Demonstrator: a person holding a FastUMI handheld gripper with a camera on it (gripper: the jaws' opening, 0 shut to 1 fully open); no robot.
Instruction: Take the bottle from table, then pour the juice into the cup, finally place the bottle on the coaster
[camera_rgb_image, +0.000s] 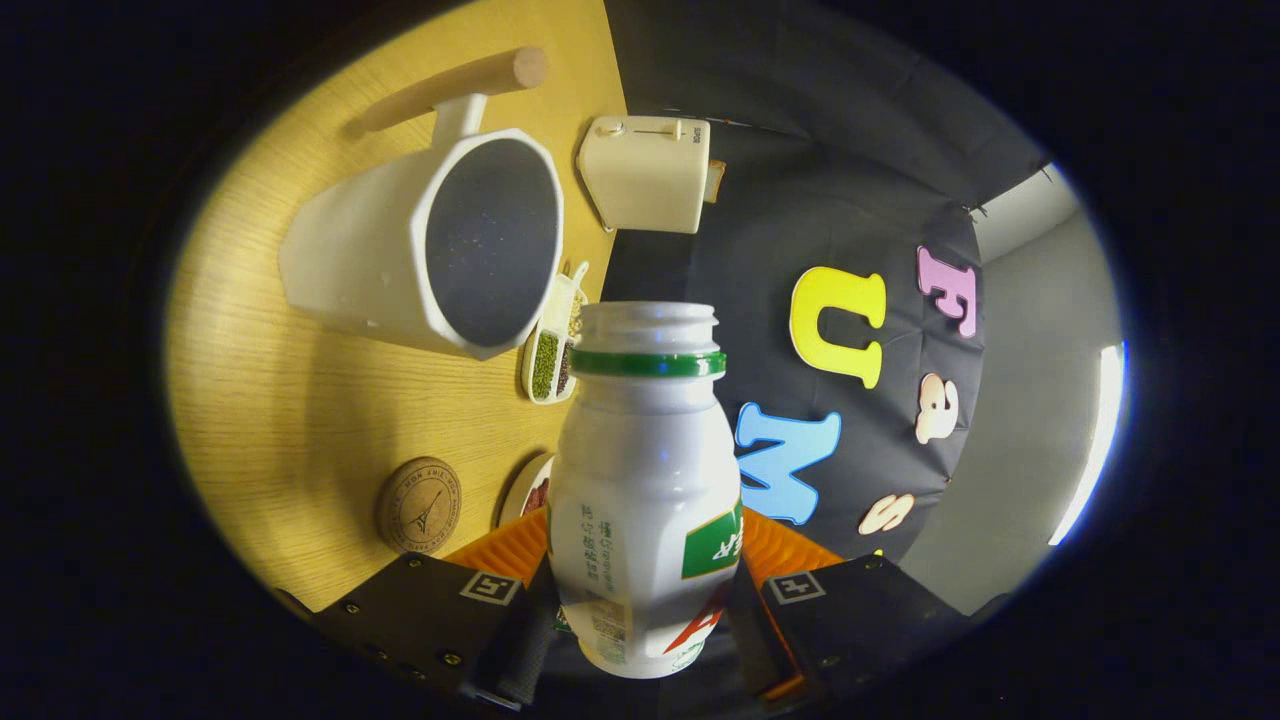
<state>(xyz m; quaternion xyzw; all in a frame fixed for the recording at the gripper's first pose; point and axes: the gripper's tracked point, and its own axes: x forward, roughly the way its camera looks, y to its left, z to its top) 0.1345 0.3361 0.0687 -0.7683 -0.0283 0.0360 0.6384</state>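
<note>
My gripper (640, 590) is shut on a white plastic bottle (640, 470) with a green neck ring and no cap. Both fingers press its lower body. The bottle's open mouth points forward, toward the white cup (430, 245). That cup is large and faceted, with a dark inside and a wooden handle, and its opening faces me just beyond the bottle's mouth. A round cork coaster (419, 505) lies on the wooden table (300, 420), close to one finger and nearer than the cup. The whole scene looks rolled sideways.
A cream toaster (645, 175) stands past the cup at the table's edge. A small divided dish of beans (553, 355) lies between the cup and the bottle's neck. A plate rim (525, 485) peeks out beside the bottle.
</note>
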